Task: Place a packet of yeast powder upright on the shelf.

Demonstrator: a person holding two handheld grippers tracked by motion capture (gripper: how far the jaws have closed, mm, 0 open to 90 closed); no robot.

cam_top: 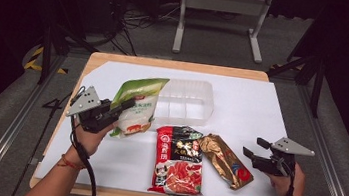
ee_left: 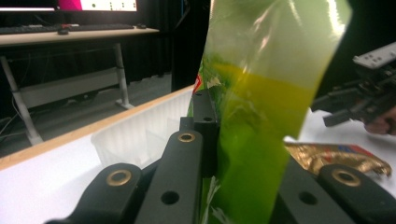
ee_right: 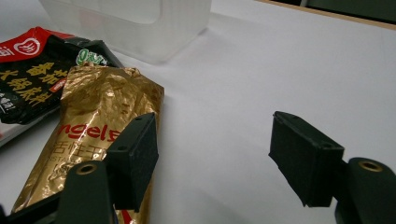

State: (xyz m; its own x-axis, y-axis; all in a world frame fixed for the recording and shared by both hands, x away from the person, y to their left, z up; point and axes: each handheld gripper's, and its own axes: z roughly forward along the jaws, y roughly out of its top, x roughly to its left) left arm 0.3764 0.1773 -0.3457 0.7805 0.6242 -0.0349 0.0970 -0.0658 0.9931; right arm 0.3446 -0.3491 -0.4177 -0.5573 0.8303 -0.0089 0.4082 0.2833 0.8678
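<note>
My left gripper [cam_top: 128,106] is shut on a green and white pouch [cam_top: 136,104], held up off the white sheet at the left. In the left gripper view the pouch [ee_left: 266,102] stands upright between the black jaws of the left gripper [ee_left: 243,140]. My right gripper [cam_top: 255,147] is open at the right, just off the end of a gold foil packet [cam_top: 227,161]. In the right gripper view, the right gripper [ee_right: 217,154] has bare sheet between its jaws, and the gold packet [ee_right: 100,121] lies beside the left jaw.
A clear plastic bin [cam_top: 189,102] stands behind the pouch at mid table. A red and black food packet [cam_top: 179,161] lies flat at the front centre, touching the gold one. White paper [cam_top: 247,107] covers the wooden table [cam_top: 176,65]. A metal frame [cam_top: 220,18] stands on the floor beyond.
</note>
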